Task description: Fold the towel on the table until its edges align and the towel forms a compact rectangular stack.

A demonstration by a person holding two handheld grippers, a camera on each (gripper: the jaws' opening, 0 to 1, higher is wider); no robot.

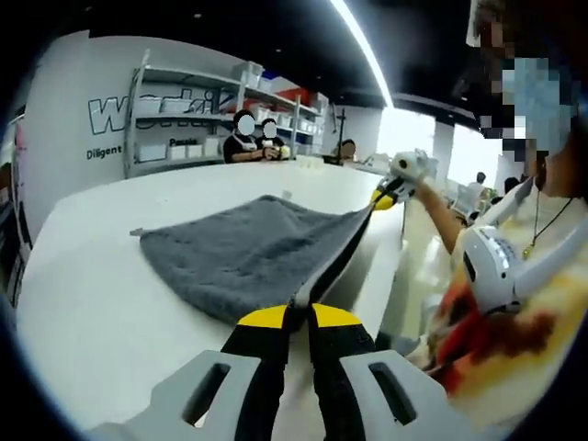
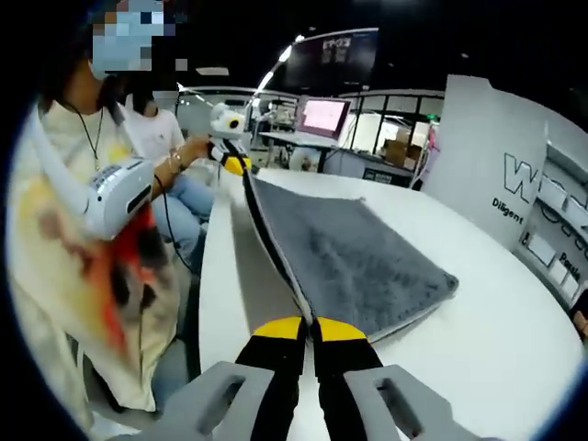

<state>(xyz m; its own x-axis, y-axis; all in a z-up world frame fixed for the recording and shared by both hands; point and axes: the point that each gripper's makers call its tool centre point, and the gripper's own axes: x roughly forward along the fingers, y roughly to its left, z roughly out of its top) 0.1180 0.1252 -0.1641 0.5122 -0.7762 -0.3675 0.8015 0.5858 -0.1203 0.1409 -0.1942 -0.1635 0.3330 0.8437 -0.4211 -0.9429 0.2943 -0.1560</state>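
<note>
A: Start close in. What are the hands doing?

B: The left gripper (image 1: 299, 317) is clenched on one corner of the near edge of the grey towel (image 1: 243, 253), and the right gripper (image 2: 309, 328) is clenched on the other corner. The edge is stretched taut between them, lifted off the white surface (image 1: 101, 303).

A: And the rest of the towel?

B: It slopes down from that raised edge and lies flat on the surface, the far edge resting there. In the right gripper view the far part looks doubled, with a lighter edge under the grey, so I judge at least one fold may be in, though the fisheye makes that hard to confirm.

A: What is left?

B: The held edge has to be carried over to meet the far edge, then likely another fold for a compact stack.

A: Anything hidden?

B: The towel's underside and how well its layers line up. Further off, shelving (image 1: 188, 110) with people (image 1: 253, 138) beside it is too small to read.
</note>
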